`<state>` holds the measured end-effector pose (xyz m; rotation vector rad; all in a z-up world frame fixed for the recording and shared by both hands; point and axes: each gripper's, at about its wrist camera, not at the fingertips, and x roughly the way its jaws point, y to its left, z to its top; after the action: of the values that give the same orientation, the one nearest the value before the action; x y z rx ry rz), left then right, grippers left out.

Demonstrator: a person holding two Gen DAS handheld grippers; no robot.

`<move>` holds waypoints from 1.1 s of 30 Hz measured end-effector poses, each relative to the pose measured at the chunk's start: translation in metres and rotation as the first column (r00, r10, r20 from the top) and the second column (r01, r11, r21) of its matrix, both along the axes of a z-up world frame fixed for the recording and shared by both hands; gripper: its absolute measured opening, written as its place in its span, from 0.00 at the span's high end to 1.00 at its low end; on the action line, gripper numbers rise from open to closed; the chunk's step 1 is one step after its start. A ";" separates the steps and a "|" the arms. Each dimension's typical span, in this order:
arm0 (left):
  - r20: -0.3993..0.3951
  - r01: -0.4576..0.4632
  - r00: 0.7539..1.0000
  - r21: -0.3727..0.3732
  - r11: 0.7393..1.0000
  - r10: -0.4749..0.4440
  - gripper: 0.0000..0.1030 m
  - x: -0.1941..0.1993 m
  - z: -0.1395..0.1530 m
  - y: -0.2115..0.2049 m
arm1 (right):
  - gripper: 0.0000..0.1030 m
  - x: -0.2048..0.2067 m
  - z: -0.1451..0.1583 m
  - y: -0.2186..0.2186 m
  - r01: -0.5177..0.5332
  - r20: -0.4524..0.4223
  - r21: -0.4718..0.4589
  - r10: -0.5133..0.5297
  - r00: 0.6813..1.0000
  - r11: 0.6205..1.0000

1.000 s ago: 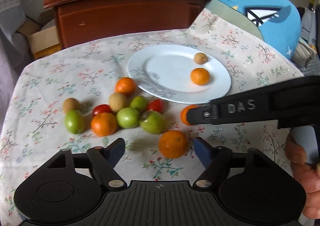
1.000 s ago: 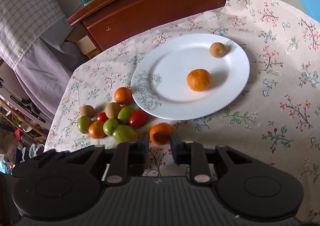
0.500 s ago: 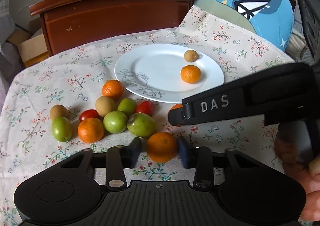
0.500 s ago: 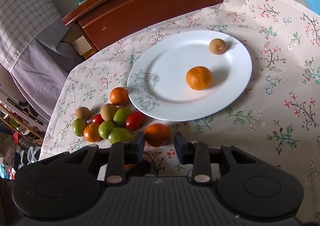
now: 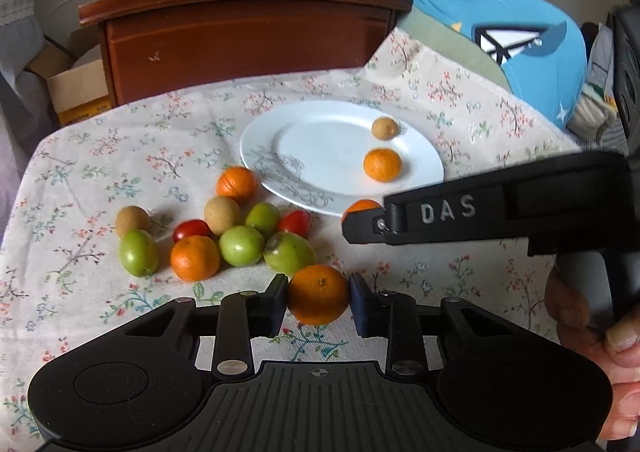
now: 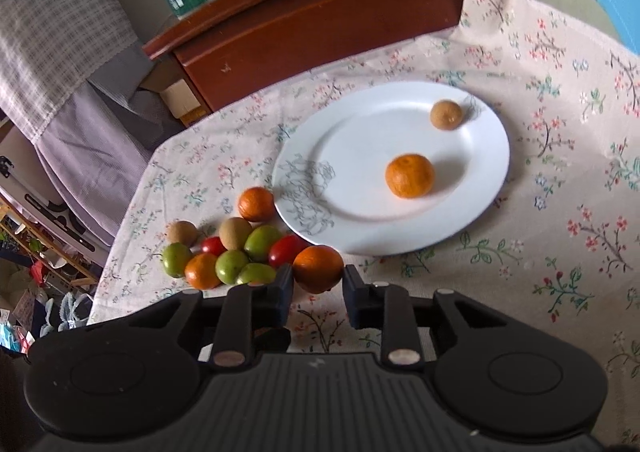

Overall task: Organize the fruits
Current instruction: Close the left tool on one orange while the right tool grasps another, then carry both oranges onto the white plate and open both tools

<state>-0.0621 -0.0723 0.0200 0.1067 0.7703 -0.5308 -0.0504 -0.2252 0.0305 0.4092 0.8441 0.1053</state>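
Floral tablecloth (image 5: 120, 156): left gripper (image 5: 318, 298) now clamps orange (image 5: 318, 294).

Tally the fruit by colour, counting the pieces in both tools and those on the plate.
Orange: 5
Green: 4
Brown: 3
Red: 2
Total: 14

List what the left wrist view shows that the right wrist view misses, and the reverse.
Left wrist only: the left gripper shut on an orange, the right gripper from the side, and a hand holding it. Right wrist only: a checked cloth and cluttered shelves. Both: the white plate with two fruits, the fruit pile beside it, the wooden cabinet, and the second orange in the right gripper.
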 end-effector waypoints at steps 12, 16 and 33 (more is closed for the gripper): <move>0.036 -0.027 0.999 -0.068 0.997 0.030 0.71 0.015 0.041 0.014 | 0.74 -0.006 0.046 -0.016 0.017 0.095 0.014 -0.018 0.995 1.000; 0.058 0.003 0.998 -0.054 0.999 0.000 0.71 0.028 0.053 0.012 | 0.74 0.001 0.061 -0.026 0.019 0.122 0.005 -0.019 0.992 1.000; -0.013 0.043 0.999 -0.038 0.998 -0.043 0.71 0.103 0.045 -0.013 | 0.74 0.057 0.038 -0.060 0.092 0.061 0.072 -0.097 0.993 0.993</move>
<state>0.0411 -0.0854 0.0652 0.0848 0.7725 -0.5869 0.0071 -0.2851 0.0683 0.5071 0.7578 0.0597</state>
